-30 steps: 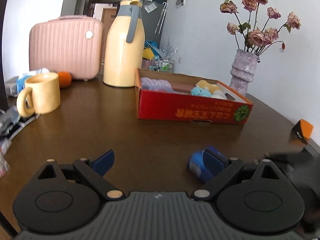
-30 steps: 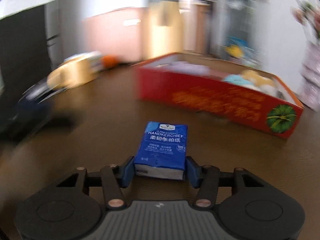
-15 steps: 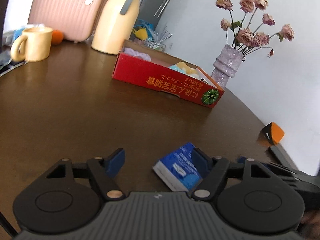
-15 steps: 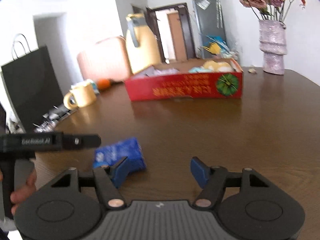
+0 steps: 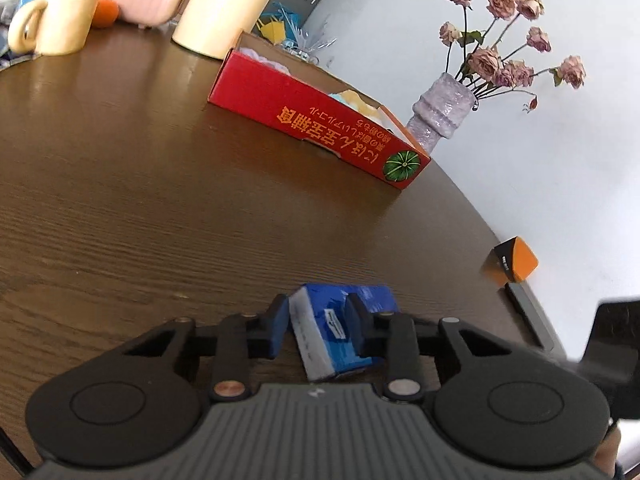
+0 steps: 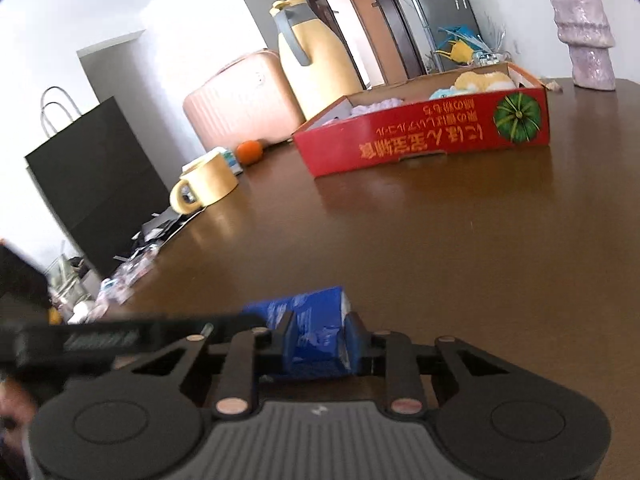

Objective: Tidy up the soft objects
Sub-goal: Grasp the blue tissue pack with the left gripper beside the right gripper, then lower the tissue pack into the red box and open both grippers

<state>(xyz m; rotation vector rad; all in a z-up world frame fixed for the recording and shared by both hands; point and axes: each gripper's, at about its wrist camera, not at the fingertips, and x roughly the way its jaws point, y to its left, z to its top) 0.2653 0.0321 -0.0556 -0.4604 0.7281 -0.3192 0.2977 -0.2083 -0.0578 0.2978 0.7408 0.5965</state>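
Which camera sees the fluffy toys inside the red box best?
The right wrist view: the red box opens toward it, showing yellow, blue and lilac soft toys. The left wrist view shows mostly the box's side, with toys barely peeking over.

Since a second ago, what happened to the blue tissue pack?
A second ago the right gripper gripped the tissue pack, then let it go onto the table. Now its fingers are closed on it again, and the left gripper has narrowed around it too, though its hold is unclear. The red box, mug and vase stayed put.
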